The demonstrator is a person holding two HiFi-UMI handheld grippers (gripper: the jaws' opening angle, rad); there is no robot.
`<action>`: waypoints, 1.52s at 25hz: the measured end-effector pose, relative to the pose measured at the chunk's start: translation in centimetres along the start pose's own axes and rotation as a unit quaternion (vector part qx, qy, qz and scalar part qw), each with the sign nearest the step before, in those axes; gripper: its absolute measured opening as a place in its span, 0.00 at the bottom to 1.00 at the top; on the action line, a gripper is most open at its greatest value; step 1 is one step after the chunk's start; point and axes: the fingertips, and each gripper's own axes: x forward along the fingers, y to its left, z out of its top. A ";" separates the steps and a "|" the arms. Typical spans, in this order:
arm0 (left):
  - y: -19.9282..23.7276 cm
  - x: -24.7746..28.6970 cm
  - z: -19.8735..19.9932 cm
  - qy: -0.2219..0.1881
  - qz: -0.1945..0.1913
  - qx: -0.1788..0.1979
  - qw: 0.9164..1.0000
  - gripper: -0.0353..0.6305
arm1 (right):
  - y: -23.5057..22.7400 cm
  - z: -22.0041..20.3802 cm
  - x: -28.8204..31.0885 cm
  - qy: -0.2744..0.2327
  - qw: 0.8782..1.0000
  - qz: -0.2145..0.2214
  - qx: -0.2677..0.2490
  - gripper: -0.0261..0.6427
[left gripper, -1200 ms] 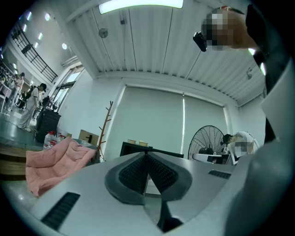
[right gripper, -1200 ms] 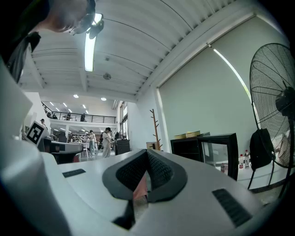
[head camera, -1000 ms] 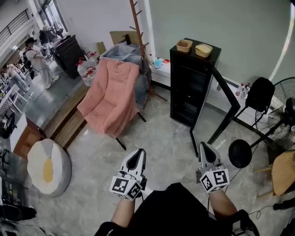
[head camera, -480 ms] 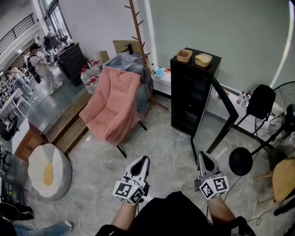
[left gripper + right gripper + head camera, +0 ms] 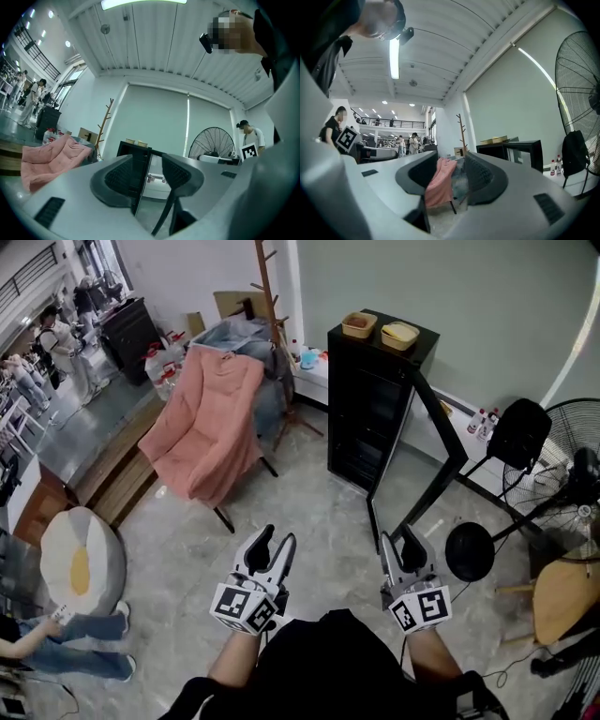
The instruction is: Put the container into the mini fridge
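You needed to step nearer toward twelve o'clock, holding the left claw (image 5: 273, 546) and right claw (image 5: 398, 544) level; both were empty, their jaws having just opened part-way wide. I counted two claws, one mini fridge (image 5: 361, 418) with its door open, and two containers on its top: the brown container (image 5: 358, 324) and the yellow container (image 5: 400, 334).

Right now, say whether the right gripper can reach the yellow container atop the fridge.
Probably not: the right gripper, jaws just opened, empty, is well short of the yellow container on the mini fridge; bare floor between.
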 end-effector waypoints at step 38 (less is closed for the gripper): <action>12.3 15.4 1.7 -0.002 0.009 -0.034 0.999 0.56 | -8.2 -0.1 17.0 0.009 0.999 -0.023 -0.028 0.39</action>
